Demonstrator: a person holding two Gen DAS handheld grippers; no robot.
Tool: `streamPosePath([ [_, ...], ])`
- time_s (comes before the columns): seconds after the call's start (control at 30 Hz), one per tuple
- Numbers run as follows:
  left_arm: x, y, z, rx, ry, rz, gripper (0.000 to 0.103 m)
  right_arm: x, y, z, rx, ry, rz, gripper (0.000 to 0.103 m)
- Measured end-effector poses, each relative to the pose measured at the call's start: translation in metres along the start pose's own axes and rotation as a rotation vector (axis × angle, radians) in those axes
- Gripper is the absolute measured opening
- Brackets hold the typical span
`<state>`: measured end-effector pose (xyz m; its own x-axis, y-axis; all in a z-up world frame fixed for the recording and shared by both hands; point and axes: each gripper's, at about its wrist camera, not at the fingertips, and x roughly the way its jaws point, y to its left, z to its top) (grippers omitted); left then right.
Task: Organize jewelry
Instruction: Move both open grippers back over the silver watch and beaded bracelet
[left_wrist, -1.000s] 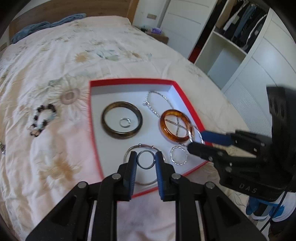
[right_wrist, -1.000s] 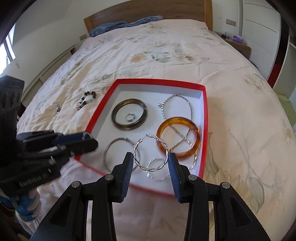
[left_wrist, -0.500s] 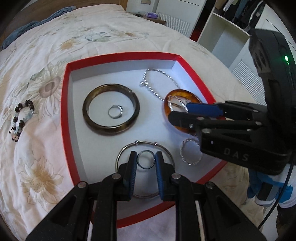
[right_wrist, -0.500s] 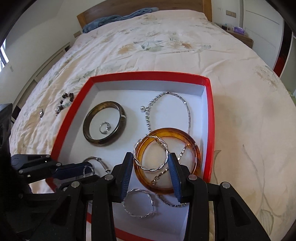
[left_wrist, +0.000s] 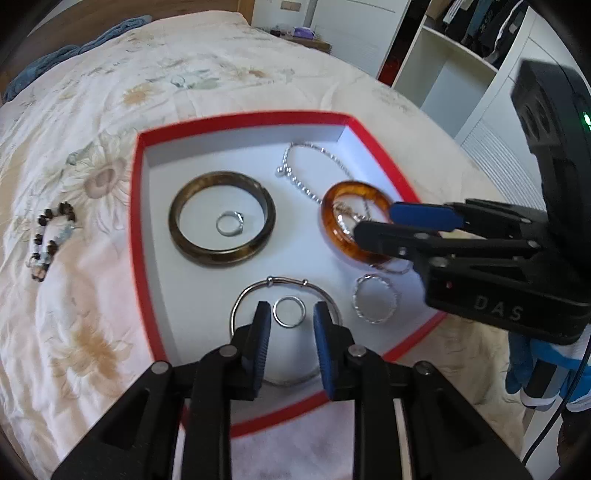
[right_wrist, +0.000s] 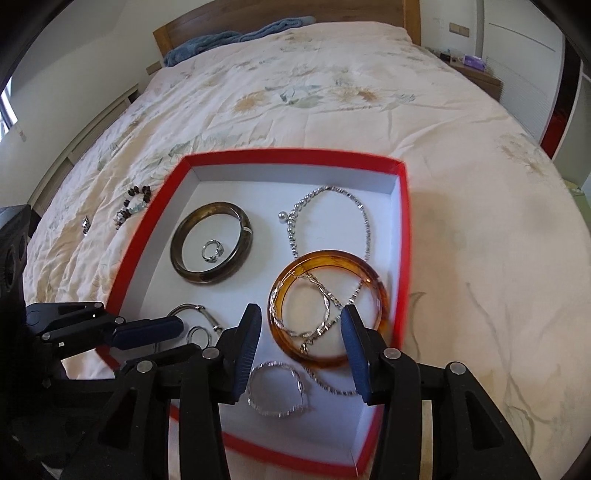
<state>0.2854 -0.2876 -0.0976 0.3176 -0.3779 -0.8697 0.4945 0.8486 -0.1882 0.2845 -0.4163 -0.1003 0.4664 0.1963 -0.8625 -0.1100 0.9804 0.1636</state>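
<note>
Tray (right_wrist: 400, 236) on bed (right_wrist: 332, 92). Left gripper (left_wrist: 290, 314) released, straddling small silver ring (left_wrist: 289, 311) inside wire bangle (left_wrist: 288, 286). Right gripper (right_wrist: 300, 325) released above twisted hoop (right_wrist: 299, 306) within amber bangle (right_wrist: 369, 277). Recommend withdrawing straight up, avoiding chain (right_wrist: 365, 221).

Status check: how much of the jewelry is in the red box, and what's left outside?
Done: red box holds both bangles, necklace, hoops and rings; the plain ring and twisted hoop lie free. In hand: nothing; left gripper and right gripper are open. Left: beaded bracelet and a small piece on the bedspread.
</note>
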Motion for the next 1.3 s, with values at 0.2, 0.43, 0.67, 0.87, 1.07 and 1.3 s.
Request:
streamPosePath([
  [0.2,-0.057,-0.002,-0.001,-0.018,-0.092,0.005,0.023,-0.053,0.006,-0.003,0.007,-0.058,-0.021,0.045],
  [0.43,-0.162,0.019,-0.022,-0.063,-0.213,0.075,0.023,-0.139,0.041,-0.009,-0.015,-0.171,-0.020,0.045],
  [0.67,-0.252,0.080,-0.085,-0.158,-0.279,0.198,0.033,-0.207,0.097,-0.022,-0.059,-0.290,0.036,0.046],
  [0.87,-0.306,0.129,-0.125,-0.241,-0.329,0.283,0.033,-0.217,0.157,-0.030,-0.130,-0.303,0.081,0.046],
  [1.07,-0.325,0.171,-0.140,-0.310,-0.348,0.327,0.033,-0.204,0.202,-0.023,-0.184,-0.288,0.128,0.051],
  [1.3,-0.267,0.216,-0.137,-0.389,-0.297,0.301,0.033,-0.142,0.229,-0.004,-0.207,-0.211,0.162,0.055],
])
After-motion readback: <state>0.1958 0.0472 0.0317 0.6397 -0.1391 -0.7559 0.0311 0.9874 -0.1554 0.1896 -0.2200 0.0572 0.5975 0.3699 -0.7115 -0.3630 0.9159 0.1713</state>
